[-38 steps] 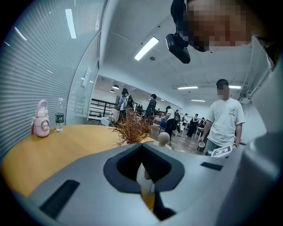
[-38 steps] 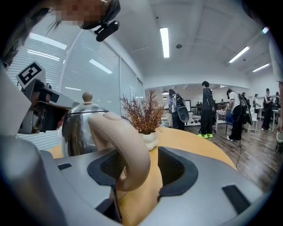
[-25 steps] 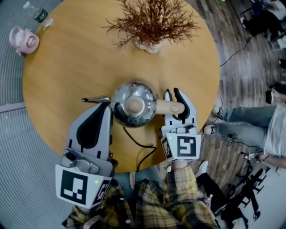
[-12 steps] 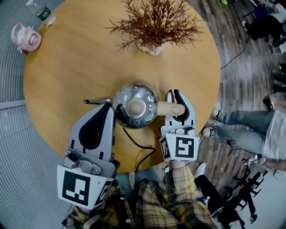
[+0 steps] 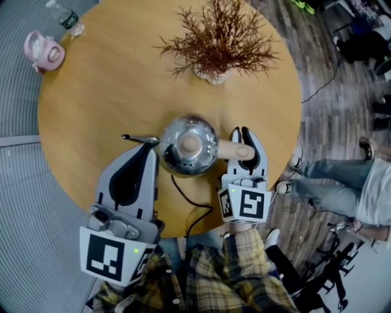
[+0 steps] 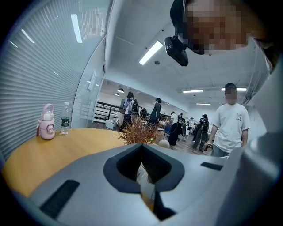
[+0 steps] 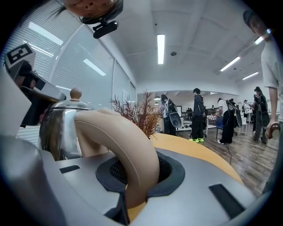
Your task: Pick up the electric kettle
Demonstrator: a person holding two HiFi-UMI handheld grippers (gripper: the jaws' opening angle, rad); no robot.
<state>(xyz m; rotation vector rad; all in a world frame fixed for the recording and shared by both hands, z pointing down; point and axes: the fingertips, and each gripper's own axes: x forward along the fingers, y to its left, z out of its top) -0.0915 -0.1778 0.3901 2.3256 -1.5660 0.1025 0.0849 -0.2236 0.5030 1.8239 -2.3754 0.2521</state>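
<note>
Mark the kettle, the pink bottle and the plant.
kettle (image 5: 188, 145): head view, on its shiny lid.
pink bottle (image 5: 44, 51): head view, on its top.
plant (image 5: 215, 40): head view, on the dried twigs.

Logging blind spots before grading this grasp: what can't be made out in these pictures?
Underside of the kettle, head view: its own body hides whether it rests on the table.
End of the cord, head view: it vanishes past the table edge.
Tip of the left gripper, head view: contact with the kettle is unclear from above.
Label of the water bottle, head view: too small.
</note>
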